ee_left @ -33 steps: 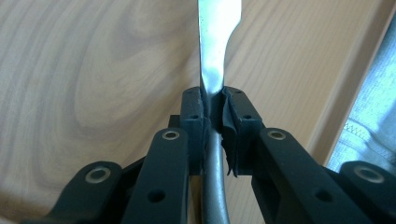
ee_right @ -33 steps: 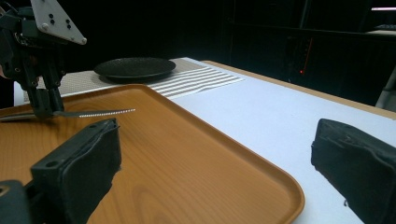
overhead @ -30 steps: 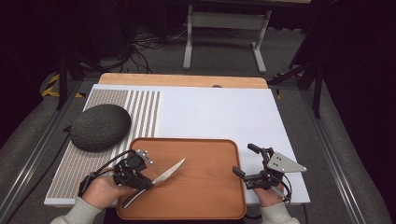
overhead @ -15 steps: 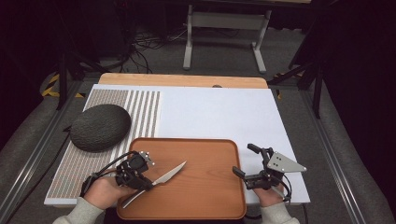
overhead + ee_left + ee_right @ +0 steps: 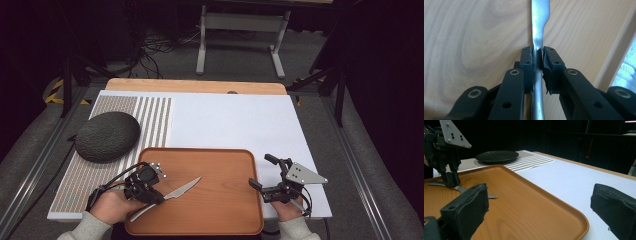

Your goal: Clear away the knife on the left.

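Note:
A silver table knife [image 5: 183, 190] lies low over the left part of the brown wooden tray [image 5: 225, 220], blade pointing to the far right. My left gripper [image 5: 152, 192] is shut on the knife where handle meets blade. In the left gripper view the black pads [image 5: 527, 62] pinch the knife's steel neck [image 5: 537, 37] against the wood grain. My right gripper [image 5: 260, 171] stands open just off the tray's right edge, over the white table cover, nothing between its jaws. In the right gripper view the left gripper [image 5: 450, 180] holds the knife [image 5: 491, 196] close to the tray [image 5: 529, 205].
A dark grey dish [image 5: 107, 135] rests on the striped placemat [image 5: 150, 120] at the left, also seen as a dark dish [image 5: 496, 156] beyond the tray. White table cover [image 5: 235, 125] stretches behind the tray. A metal stand [image 5: 240, 22] is beyond the table.
My left gripper with the knife has shifted slightly toward the near edge, the blade tip dropping a little. The right gripper has not moved.

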`<state>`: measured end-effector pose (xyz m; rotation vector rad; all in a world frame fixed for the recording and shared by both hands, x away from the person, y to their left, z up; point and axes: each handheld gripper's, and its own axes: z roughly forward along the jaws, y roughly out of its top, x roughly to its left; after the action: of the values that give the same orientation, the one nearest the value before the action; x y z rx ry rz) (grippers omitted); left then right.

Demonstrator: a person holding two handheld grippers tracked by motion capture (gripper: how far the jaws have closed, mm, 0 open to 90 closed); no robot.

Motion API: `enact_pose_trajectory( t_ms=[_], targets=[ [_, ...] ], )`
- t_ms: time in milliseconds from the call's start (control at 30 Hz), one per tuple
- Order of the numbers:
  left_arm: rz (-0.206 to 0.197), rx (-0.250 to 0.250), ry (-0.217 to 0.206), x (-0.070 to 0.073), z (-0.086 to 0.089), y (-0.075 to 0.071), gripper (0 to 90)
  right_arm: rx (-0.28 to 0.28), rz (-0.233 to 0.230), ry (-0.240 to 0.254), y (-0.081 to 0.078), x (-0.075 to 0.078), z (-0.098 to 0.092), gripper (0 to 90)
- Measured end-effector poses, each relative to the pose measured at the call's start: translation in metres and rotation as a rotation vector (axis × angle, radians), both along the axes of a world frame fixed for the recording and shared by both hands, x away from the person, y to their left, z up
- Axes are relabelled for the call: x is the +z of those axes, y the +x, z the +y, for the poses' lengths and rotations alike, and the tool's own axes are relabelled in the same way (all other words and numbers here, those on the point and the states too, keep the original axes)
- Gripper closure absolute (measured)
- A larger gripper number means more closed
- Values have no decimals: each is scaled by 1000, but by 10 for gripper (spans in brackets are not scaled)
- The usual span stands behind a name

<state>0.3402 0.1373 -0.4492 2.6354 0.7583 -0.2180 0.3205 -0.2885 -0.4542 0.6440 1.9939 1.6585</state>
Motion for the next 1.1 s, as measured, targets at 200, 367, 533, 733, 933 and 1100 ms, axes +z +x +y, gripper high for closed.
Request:
enact_pose_trajectory(
  t_ms=[200, 367, 533, 733, 933, 1100],
  targets=[
    [-39, 7, -47, 9, 2, -1, 632, 0, 3, 1, 0, 0, 0, 21],
    [-149, -34, -140, 18, -1, -7, 432, -1, 2, -2, 0, 0, 0, 21],
    [-250, -96, -170, 20, -8, -12, 367, 1, -5, 0, 0, 0, 1, 21],
    [-307, -136, -153, 17, -15, -16, 595, 1, -6, -5, 0, 0, 0, 21],
    [-317, -173, -96, 9, -23, -19, 852, 1, -5, -5, -1, 0, 1, 21],
    [-296, -185, -73, 5, -25, -19, 897, 0, -7, -10, -1, 1, 0, 21]
  ],
)
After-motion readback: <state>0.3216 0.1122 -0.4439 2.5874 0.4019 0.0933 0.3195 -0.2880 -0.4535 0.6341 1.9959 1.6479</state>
